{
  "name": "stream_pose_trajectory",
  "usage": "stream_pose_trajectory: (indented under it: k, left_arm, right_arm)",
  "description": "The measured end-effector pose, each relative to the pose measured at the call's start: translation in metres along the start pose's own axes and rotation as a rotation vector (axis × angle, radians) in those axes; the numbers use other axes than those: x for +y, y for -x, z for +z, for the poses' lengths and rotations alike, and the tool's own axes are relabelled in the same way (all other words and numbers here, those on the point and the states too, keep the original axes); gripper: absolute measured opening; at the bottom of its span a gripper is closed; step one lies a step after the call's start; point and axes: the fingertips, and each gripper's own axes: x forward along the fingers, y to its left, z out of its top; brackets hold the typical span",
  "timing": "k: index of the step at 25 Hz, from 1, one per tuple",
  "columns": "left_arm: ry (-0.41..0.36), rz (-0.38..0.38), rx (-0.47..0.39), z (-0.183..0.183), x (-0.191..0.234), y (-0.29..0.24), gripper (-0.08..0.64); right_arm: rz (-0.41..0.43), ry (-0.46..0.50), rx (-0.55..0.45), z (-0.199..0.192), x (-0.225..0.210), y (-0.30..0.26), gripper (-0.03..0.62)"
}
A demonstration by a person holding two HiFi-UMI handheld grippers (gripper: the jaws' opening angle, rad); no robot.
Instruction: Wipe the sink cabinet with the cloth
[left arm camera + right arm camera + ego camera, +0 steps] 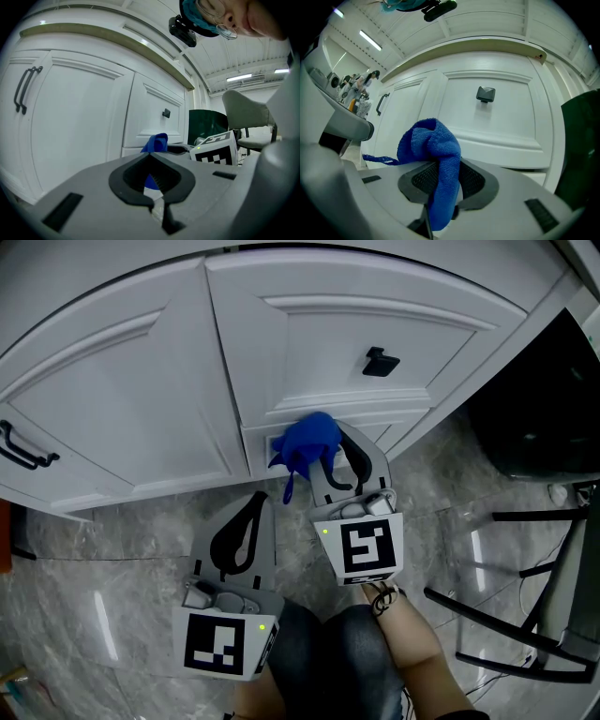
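Cloth [309, 442], blue, bunched: clamped between the closed jaws of the right gripper [337, 451]. The wad stands past the jaw tips and the tail hangs back between them. Long axis along the jaws, wad end pointing at the sink cabinet [141, 399], at the bottom rail under the knobbed panel; contact unclear. Left gripper [258, 502]: jaws together, empty, just beside the right gripper, short of the cabinet.

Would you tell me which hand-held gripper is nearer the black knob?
Right. The right hand-held gripper is below-left of the knob; the left hand-held gripper hangs lower, farther left.
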Motion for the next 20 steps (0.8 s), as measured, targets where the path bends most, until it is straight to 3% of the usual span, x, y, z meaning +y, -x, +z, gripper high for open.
stream_pose_trajectory:
  k: [20]
  left_arm:
    - [-0.001, -0.006, 0.005, -0.001, -0.002, -0.001, 0.003]
  right_arm:
    - [-0.071, -0.006, 0.022, -0.011, -0.028, 0.009, 0.117]
